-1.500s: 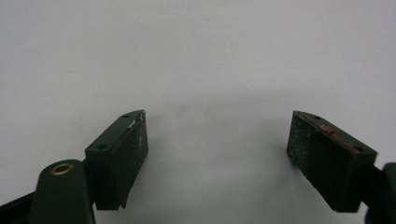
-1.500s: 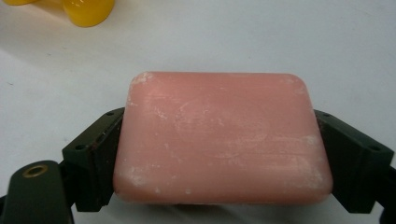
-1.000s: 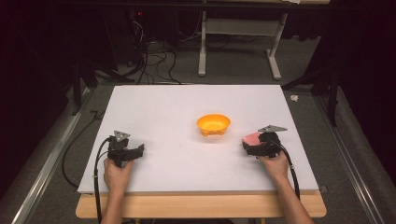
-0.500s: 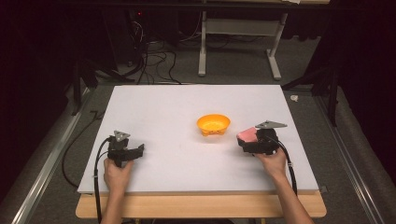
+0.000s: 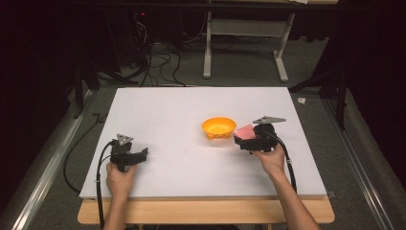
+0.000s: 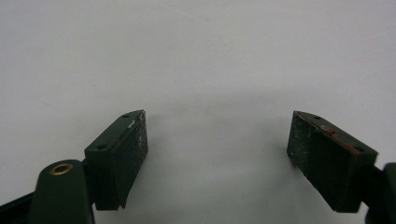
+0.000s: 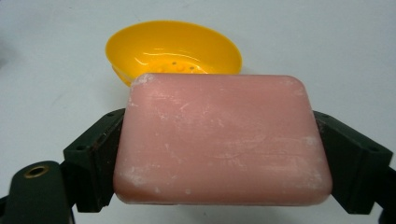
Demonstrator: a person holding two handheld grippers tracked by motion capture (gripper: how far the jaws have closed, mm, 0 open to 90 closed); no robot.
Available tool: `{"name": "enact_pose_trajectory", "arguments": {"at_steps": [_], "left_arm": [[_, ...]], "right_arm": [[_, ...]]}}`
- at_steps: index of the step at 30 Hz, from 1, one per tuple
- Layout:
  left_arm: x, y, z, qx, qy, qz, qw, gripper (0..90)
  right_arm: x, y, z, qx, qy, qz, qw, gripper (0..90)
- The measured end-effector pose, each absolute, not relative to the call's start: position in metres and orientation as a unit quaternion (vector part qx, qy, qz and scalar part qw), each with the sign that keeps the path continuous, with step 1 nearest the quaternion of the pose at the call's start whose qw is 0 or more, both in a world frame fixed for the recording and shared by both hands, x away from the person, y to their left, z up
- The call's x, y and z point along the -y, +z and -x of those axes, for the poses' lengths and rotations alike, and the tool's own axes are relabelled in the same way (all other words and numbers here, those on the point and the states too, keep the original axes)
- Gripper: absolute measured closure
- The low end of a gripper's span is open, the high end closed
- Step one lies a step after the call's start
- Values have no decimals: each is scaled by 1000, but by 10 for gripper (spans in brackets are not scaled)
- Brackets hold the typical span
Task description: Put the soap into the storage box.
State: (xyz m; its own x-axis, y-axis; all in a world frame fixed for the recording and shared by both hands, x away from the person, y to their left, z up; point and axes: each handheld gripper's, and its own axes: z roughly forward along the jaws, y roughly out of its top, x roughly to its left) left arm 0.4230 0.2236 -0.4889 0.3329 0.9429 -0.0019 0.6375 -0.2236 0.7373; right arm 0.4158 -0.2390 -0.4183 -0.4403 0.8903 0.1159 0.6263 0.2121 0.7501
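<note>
1. High view: the right gripper (image 5: 242, 138) carries a pink soap (image 5: 243, 131) just beside the orange dish (image 5: 219, 127), near the middle of the white table (image 5: 191, 105). The left gripper (image 5: 140, 155) sits well apart, down at the near left.
2. Left gripper view: its jaws stand spread wide over bare table, nothing between them.
3. Right gripper view: the jaws pinch the soap (image 7: 223, 140) by its two short ends, flat face up, with the dish (image 7: 173, 49) right ahead.
4. My worry: the bar looks slick, so a loose squeeze could let it slide out short of the dish, or a careless drop could tip the light dish.
</note>
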Motion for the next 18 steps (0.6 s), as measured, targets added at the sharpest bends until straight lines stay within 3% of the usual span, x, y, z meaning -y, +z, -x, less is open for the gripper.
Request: {"name": "enact_pose_trajectory", "arguments": {"at_steps": [18], "left_arm": [[-224, -489, -423, -529, 232, -746, 330, 206]], "right_arm": [[219, -409, -426, -769, 378, -487, 166, 136]]}}
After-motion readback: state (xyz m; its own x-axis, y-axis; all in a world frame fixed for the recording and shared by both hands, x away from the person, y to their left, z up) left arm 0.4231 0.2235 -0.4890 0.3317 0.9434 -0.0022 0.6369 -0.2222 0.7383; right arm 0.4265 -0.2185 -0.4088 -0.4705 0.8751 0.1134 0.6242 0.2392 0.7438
